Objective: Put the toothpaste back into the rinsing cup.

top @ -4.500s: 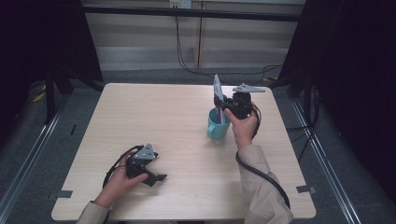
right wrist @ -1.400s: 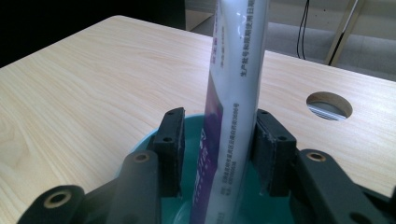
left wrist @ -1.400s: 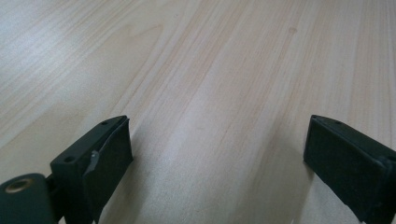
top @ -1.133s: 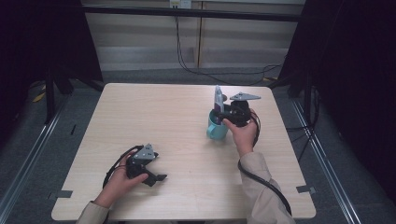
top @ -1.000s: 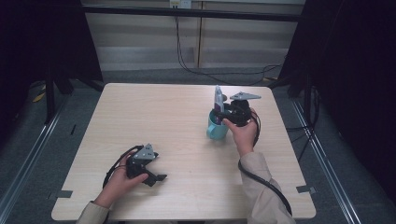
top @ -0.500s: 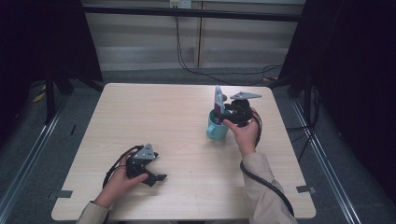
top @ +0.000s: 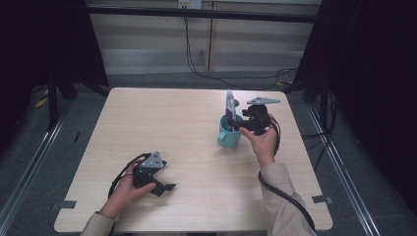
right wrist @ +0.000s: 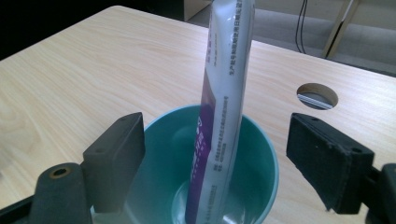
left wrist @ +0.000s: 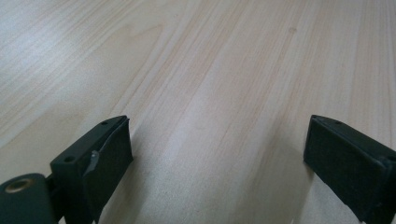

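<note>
A teal cup [top: 229,134] stands on the wooden table [top: 177,123] right of centre. A white and purple tube [top: 230,104] stands upright in it, leaning on the rim. In the right gripper view the tube [right wrist: 224,88] rises out of the cup [right wrist: 252,154] between the spread jaws, touching neither. My right gripper [top: 237,125] is open, just right of the cup and over its rim. My left gripper [top: 164,187] rests low near the table's front left, open, with bare wood [left wrist: 215,121] between its jaws.
A round cable hole [right wrist: 317,95] lies in the table behind the cup. Cables [top: 216,73] run on the floor beyond the far edge. Black frame posts [top: 54,83] stand at the left and right of the table.
The right gripper has let go of the tube, which now stands in the cup on its own; its jaws have spread apart. The left gripper has not moved.
</note>
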`<state>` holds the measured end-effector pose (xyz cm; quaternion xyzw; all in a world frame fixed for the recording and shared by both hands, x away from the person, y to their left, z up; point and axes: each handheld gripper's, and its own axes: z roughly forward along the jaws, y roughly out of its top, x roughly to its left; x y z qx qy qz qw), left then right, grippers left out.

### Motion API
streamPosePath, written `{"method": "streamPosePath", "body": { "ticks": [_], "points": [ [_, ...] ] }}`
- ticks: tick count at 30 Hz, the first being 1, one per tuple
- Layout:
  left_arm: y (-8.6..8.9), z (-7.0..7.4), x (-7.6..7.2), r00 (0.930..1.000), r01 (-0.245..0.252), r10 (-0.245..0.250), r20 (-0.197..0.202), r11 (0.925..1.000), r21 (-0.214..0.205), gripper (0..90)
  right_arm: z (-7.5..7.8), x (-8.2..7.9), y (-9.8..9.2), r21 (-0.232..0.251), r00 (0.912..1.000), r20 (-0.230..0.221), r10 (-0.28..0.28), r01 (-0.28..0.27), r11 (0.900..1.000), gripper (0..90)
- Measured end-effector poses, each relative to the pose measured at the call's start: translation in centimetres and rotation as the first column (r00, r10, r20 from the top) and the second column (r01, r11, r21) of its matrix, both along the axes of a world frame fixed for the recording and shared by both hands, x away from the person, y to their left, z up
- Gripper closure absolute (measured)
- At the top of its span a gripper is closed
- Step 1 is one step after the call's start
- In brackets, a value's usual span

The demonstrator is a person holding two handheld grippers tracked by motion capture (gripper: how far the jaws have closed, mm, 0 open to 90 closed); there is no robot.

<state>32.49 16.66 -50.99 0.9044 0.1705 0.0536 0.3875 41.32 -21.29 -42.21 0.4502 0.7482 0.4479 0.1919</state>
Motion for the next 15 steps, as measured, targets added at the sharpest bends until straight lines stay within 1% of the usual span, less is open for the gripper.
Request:
{"method": "streamPosePath", "body": {
  "ticks": [2, 4, 6, 10, 12, 14, 15],
  "points": [
    [0.00, 0.00, 0.00, 1.0000, 0.000, 0.000, 0.000, 1.0000, 0.000, 7.4, 0.08, -0.14, -0.18, -0.007, 1.0000, -0.002, -0.005, 0.005, 1.0000, 18.9],
    [0.00, 0.00, 0.00, 1.0000, 0.000, 0.000, 0.000, 1.0000, 0.000, 7.4, 0.13, -0.17, -0.32, 0.002, 0.9999, -0.010, -0.005, 0.005, 1.0000, 17.3],
    [-0.01, -0.02, -0.01, 1.0000, -0.002, 0.002, 0.001, 1.0000, -0.002, 7.4, 0.22, -0.24, -0.41, -0.008, 0.9999, -0.013, -0.009, 0.008, 0.9999, 17.1],
    [0.00, -0.01, 0.00, 1.0000, 0.000, 0.000, 0.000, 1.0000, -0.001, 7.4, 0.49, -0.45, -0.53, -0.007, 0.9999, -0.015, 0.005, -0.005, 1.0000, 16.6],
    [0.00, 0.00, 0.00, 1.0000, 0.000, 0.000, 0.000, 1.0000, 0.000, 7.4, 0.59, -0.56, -0.55, -0.020, 0.9999, -0.013, 0.003, -0.003, 0.9998, 15.3],
    [0.00, -0.01, 0.00, 1.0000, 0.000, 0.000, 0.000, 1.0000, -0.001, 7.4, 0.67, -0.73, -0.63, -0.018, 0.9997, -0.017, 0.017, -0.017, 0.9997, 15.3],
    [-0.01, -0.02, -0.01, 1.0000, -0.002, 0.002, 0.001, 1.0000, -0.002, 7.4, 0.70, -0.82, -0.65, -0.028, 0.9995, -0.019, 0.024, -0.025, 0.9993, 15.0]
  ]
}}
